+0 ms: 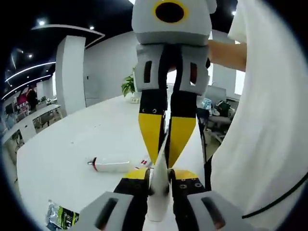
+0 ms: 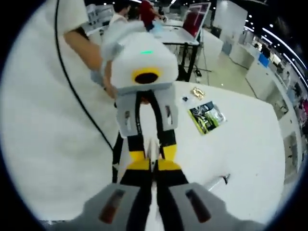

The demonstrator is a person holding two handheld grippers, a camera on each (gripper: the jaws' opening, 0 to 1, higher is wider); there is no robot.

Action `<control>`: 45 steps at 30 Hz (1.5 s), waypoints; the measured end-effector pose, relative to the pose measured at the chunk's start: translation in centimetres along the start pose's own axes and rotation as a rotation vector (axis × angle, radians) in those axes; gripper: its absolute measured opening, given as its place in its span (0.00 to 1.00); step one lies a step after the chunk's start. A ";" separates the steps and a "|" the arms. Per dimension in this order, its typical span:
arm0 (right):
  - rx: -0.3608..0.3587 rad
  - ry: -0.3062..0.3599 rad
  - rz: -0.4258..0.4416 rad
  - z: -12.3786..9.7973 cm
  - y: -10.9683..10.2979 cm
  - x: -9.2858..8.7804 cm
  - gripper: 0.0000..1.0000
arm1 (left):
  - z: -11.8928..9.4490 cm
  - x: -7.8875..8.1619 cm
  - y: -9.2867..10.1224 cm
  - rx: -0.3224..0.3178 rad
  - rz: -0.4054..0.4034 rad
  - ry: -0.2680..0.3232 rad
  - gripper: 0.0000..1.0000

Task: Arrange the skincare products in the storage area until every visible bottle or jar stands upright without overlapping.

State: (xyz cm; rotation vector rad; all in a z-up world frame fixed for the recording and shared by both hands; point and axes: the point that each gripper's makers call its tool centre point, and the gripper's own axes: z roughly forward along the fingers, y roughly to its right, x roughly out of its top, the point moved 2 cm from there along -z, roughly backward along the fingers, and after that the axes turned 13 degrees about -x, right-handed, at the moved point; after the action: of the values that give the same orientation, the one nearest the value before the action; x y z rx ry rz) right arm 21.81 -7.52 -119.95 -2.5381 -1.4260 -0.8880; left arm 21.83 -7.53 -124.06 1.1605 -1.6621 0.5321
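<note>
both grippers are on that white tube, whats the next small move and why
Probably let one gripper go and set the white tube down upright on the table. Both the left gripper and the right gripper pinch it in the air, tip to tip, so neither can reach the other tube, which lies flat on the table.

White table (image 1: 72, 144), potted plant (image 1: 128, 86) at its far end, green-black packet (image 2: 207, 117), white pillar (image 1: 71, 72)
</note>
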 end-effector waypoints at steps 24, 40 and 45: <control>-0.054 -0.080 -0.071 1.3 7.6 -1.7 0.00 | -4.7 -4.7 -1.5 0.258 -0.314 0.102 0.25; -0.050 -0.157 -0.099 3.2 14.8 -2.9 0.00 | -6.0 -5.4 -0.2 0.294 -0.340 0.134 0.25; -0.100 -0.119 -0.053 3.2 18.1 -2.3 0.00 | -6.9 -5.3 -0.1 0.324 -0.386 0.195 0.24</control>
State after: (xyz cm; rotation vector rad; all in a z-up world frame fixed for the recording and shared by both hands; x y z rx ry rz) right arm 36.95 -18.16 -120.38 -2.6789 -1.5257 -0.8499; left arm 25.42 0.14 -126.02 1.5685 -1.1716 0.6566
